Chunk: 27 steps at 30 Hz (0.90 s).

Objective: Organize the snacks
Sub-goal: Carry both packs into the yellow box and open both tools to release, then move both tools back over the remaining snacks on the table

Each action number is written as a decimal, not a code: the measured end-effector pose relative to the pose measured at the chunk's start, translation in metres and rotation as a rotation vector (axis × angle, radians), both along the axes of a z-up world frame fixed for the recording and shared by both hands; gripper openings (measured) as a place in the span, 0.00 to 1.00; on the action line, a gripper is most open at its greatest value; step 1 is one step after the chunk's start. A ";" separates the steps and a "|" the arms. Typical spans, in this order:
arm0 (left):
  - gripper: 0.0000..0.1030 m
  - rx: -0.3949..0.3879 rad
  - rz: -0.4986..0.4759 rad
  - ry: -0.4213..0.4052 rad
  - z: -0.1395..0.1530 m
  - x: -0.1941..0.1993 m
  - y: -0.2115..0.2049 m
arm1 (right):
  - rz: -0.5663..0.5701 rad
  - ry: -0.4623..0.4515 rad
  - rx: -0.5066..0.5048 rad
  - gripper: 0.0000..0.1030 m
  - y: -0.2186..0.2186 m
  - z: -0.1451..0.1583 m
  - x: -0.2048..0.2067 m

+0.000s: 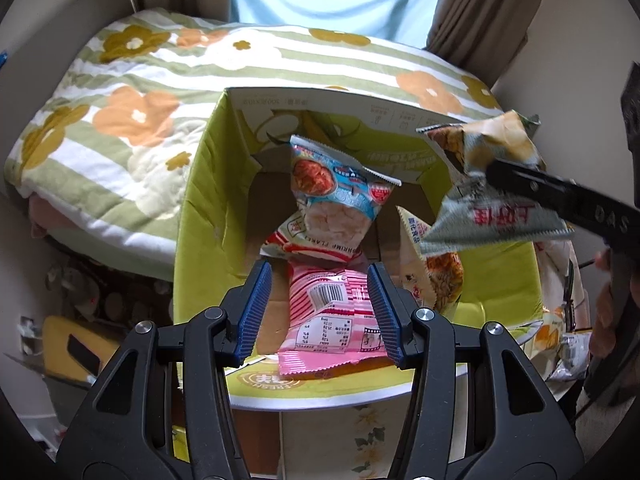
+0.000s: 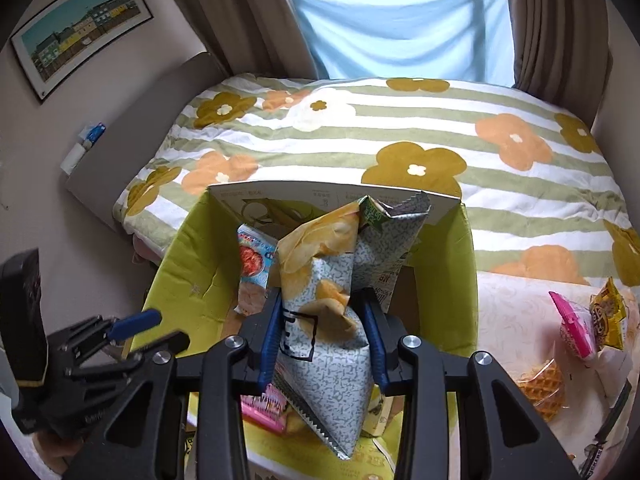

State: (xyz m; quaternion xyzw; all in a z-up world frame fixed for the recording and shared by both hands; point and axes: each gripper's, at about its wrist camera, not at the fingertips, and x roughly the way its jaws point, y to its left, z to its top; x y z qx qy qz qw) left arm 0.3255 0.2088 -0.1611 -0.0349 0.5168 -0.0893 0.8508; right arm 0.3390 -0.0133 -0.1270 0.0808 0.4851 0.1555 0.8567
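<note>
A green cardboard box [image 1: 200, 216] stands open at the bed's edge, also in the right wrist view [image 2: 180, 264]. Inside lie a pink snack packet [image 1: 332, 320], a blue rice-cracker packet [image 1: 336, 184], a shrimp flakes packet [image 1: 316, 248] and a cream packet [image 1: 432, 276]. My left gripper [image 1: 320, 312] is open and empty, just above the box's near end, around the pink packet without touching it. My right gripper [image 2: 322, 336] is shut on a grey-green chip bag [image 2: 320, 320], held above the box; the bag [image 1: 496, 184] hangs over the box's right side in the left wrist view.
A bed with a flowered striped quilt [image 2: 400, 140] lies behind the box. More snacks lie on the table to the right: a pink packet [image 2: 572, 324], a yellow packet [image 2: 608, 312] and waffles [image 2: 540, 388]. Curtains and a wall picture are beyond.
</note>
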 end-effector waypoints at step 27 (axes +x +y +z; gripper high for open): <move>0.94 0.059 0.000 0.007 -0.005 -0.018 -0.020 | -0.077 -0.043 -0.032 0.99 -0.025 -0.004 -0.049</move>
